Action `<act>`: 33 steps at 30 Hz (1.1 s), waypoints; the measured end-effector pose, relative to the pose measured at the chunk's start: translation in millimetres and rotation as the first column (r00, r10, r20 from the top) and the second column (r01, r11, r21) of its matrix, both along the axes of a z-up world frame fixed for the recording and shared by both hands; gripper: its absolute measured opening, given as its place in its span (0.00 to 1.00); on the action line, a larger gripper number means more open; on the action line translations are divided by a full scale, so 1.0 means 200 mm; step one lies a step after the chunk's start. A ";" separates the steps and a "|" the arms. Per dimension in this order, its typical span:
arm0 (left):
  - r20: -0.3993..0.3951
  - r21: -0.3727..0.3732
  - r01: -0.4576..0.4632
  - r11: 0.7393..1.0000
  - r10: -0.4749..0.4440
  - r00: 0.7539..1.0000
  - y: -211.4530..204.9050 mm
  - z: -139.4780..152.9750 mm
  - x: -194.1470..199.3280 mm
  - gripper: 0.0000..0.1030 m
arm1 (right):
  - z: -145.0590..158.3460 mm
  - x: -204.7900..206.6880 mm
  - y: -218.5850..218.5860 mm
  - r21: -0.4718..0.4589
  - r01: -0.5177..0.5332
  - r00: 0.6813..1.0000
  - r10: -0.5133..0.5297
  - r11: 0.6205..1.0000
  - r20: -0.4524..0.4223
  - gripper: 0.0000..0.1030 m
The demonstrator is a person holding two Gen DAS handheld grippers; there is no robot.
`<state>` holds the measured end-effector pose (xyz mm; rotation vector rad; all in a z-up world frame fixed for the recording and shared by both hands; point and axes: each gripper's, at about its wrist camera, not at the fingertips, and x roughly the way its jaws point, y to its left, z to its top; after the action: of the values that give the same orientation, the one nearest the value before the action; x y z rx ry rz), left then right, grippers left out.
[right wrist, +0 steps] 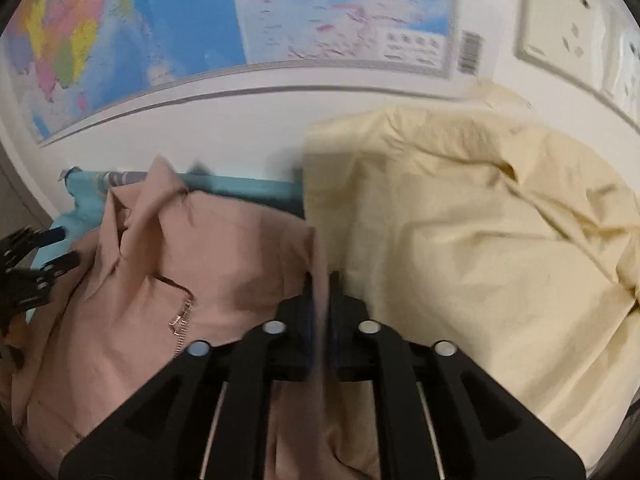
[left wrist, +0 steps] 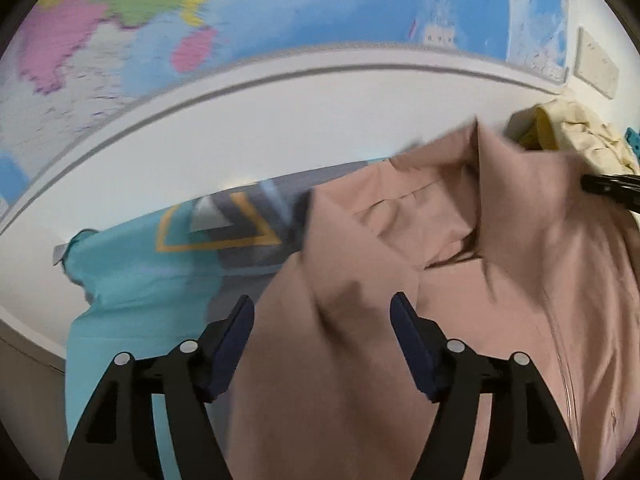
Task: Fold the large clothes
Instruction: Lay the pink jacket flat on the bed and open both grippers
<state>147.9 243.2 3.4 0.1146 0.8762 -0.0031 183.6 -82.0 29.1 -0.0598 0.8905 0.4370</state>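
Observation:
A dusty-pink jacket (left wrist: 500,280) with a collar and a zip lies crumpled across the table. My left gripper (left wrist: 322,316) hovers over its left part, jaws wide apart, and the pads do not press the cloth. In the right wrist view the pink jacket (right wrist: 200,248) fills the lower left. My right gripper (right wrist: 321,292) is shut on a raised fold of its right edge. The left gripper (right wrist: 40,264) shows at the far left of that view. The right gripper's fingers (left wrist: 608,186) poke in at the right edge of the left wrist view.
A cream garment (right wrist: 480,220) is heaped to the right of the jacket, against the wall. A teal and grey patterned cloth (left wrist: 140,272) lies under the jacket. A map (right wrist: 280,12) and wall sockets (right wrist: 560,24) hang behind.

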 end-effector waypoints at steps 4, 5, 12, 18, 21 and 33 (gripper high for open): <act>0.040 -0.021 0.050 0.999 -0.049 0.998 0.12 0.07 -0.32 0.75 | 0.10 -0.19 -0.10 0.048 -0.015 0.997 0.012 0.999 0.071 0.40; 0.042 -0.029 0.057 0.998 -0.056 0.998 0.15 0.06 -0.39 0.75 | 0.14 -0.28 -0.14 0.041 -0.026 0.994 0.021 0.999 0.111 0.56; 0.023 -0.043 0.179 0.983 -0.178 0.984 0.10 -0.01 -0.87 0.82 | 0.07 -0.78 -0.38 0.040 -0.126 0.990 0.123 0.991 0.073 0.67; -0.082 -0.004 0.128 0.992 -0.128 0.988 0.10 -0.19 -0.94 0.16 | -0.15 -1.07 -0.49 -0.014 -0.124 0.992 0.124 0.992 -0.010 0.72; -0.057 -0.079 -0.032 0.996 0.028 0.998 0.31 -0.11 -0.87 0.02 | -0.22 -1.09 -0.50 -0.027 -0.121 0.992 0.120 0.992 -0.039 0.65; -0.027 0.023 -0.402 0.915 0.402 0.915 0.68 -0.04 -0.78 0.56 | -0.01 -0.81 -0.94 0.023 0.198 0.980 -0.199 0.980 0.026 0.15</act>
<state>-8.8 379.7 -4.2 -0.0527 0.9187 0.3898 22.3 -269.9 26.3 0.0417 0.8549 0.2585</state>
